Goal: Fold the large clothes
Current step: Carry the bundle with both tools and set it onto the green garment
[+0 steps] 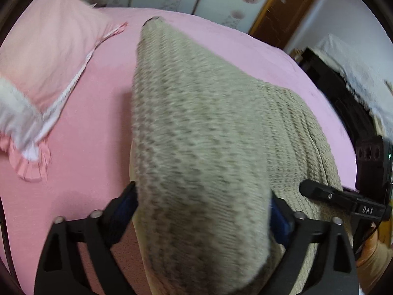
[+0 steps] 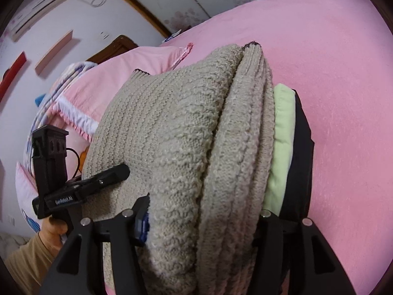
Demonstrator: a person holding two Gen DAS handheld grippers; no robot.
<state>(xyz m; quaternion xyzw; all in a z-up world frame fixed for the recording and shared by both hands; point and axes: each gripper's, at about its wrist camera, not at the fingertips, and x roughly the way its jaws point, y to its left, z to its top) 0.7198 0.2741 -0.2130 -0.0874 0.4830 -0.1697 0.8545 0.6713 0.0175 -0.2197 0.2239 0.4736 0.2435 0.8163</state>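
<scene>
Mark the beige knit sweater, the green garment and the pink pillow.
beige knit sweater (image 2: 176, 127), right wrist view, broad folded face
green garment (image 2: 282, 135), right wrist view, folded edge
pink pillow (image 1: 49, 56), left wrist view, top face

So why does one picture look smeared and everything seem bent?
Left wrist view: the sweater and pillow are smeared by motion blur. Right wrist view: sharper, the knit is crisp. Both: the wide lens curves the bed and darkens the corners.

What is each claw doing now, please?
Left claw: open, sweater between its fingers.
Right claw: closed on the sweater.
</scene>
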